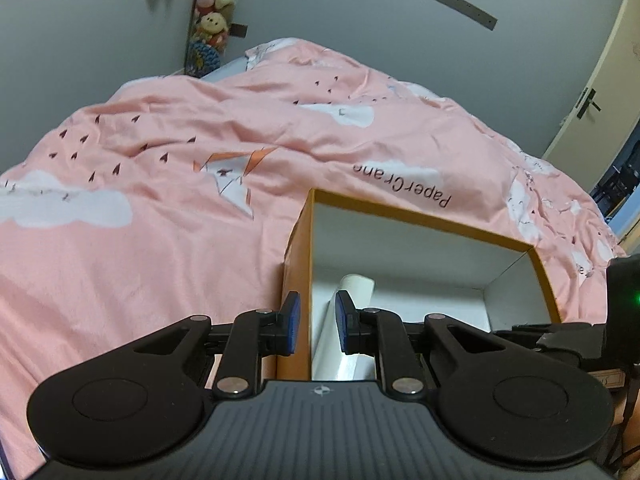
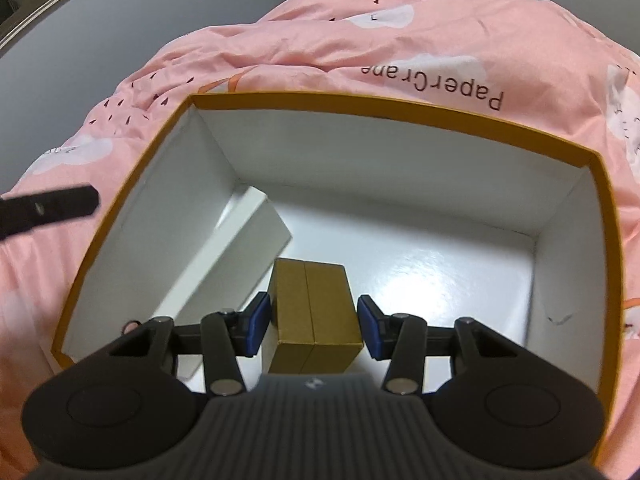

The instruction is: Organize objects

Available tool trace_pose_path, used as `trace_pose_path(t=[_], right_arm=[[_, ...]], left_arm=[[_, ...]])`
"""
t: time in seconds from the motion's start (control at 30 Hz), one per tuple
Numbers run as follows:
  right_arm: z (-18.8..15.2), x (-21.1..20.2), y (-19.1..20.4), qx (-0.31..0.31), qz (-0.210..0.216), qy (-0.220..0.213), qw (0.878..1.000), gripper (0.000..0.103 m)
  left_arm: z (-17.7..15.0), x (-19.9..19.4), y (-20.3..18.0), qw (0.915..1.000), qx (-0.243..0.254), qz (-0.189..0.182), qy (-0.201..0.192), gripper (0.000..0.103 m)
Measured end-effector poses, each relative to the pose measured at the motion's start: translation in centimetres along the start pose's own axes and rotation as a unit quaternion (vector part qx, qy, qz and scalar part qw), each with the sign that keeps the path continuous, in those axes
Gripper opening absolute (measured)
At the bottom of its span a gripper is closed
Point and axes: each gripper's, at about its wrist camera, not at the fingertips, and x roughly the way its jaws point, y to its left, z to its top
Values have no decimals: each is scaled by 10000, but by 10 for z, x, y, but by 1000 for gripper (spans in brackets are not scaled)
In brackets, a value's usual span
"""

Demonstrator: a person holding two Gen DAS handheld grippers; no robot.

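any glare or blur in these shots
Right wrist view: glare on the glossy floor of the orange box, and the left gripper is motion-blurred at the frame edge. Left wrist view: sharp, but fisheye bulges the duvet and bends the door.

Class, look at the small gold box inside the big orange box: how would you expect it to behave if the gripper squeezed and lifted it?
The gold box looks like stiff card with flat sides, so it should probably hold its shape between the right gripper pads. Its square edges suggest it won't roll. The orange box floor looks glossy, so a push would likely slide it.
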Motion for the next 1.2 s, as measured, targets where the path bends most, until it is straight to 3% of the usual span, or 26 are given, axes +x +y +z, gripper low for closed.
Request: trace_pose_path(t=[0.13, 0.37, 0.5, 0.63, 0.67, 0.77, 0.9, 1.2], right_arm=[[0, 4, 11, -317, -280, -80, 9991, 50], [-13, 6, 29, -1252, -980, 43, 9873, 50], [-16, 7, 21, -1123, -920, 184, 9892, 49], [-9, -3, 23, -990, -955, 54, 9905, 58], [-6, -10, 24, -934, -912, -68, 9914, 64], [1, -22, 33, -710, -444, -258, 9962, 65], [9, -6, 39, -25, 343, 67, 9994, 64], [16, 36, 44, 743, 713, 500, 9934, 52]], left_arm=[[-8, 3, 4, 9996, -26, 277, -73, 24], [-21, 8, 8, 9997, -217, 39, 95, 24], [-24, 10, 6, 9996, -249, -47, 119, 24], [-25, 10, 8, 9996, -276, -72, 82, 23], [-25, 10, 9, 9994, -319, -93, 78, 22], [-24, 10, 15, 9986, -497, -172, 58, 18], [-23, 9, 24, 9966, -746, -328, 90, 13], [-22, 12, 37, 9925, -1051, -605, 159, 13]])
